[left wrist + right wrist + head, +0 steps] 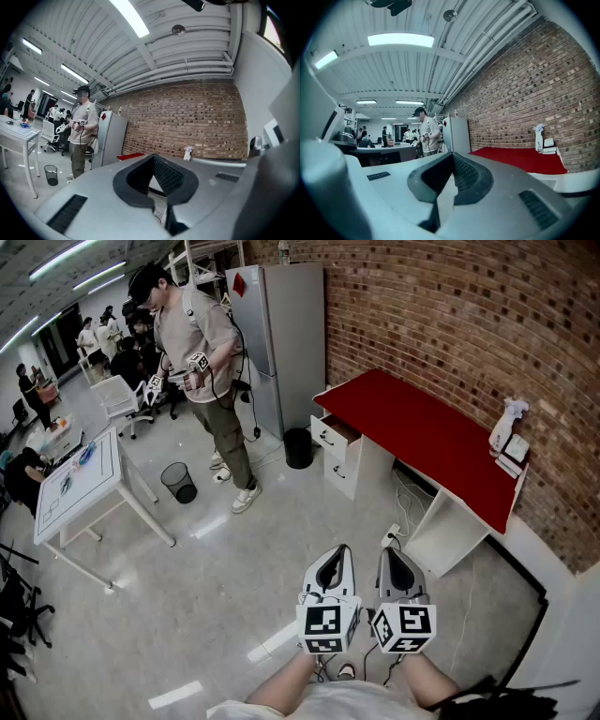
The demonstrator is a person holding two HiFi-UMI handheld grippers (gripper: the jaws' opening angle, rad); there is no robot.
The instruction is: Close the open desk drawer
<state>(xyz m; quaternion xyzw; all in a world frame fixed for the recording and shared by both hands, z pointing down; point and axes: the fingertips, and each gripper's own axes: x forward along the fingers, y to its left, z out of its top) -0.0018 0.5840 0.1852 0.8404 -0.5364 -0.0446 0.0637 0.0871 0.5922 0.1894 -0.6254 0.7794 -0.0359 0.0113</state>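
A desk with a red top (pixel 422 432) stands along the brick wall at the right of the head view. Its white drawer unit sits at the desk's far left end, with the top drawer (pixel 336 432) pulled out. My left gripper (pixel 339 551) and right gripper (pixel 387 553) are held side by side low in that view, well short of the desk, both shut and empty. In the left gripper view the left gripper (pixel 157 185) has its jaws together, with the red top (pixel 131 155) far ahead. The right gripper (pixel 439 190) looks the same, with the red top (pixel 515 159) off to its right.
A person (pixel 202 352) with marker-cube grippers stands by a grey fridge (pixel 281 334). A black bin (pixel 298 448) sits beside the drawer unit, and a mesh wastebasket (pixel 178 482) next to a white table (pixel 80 484). A spray bottle (pixel 506 423) stands on the desk, and cables (pixel 408 498) lie under it.
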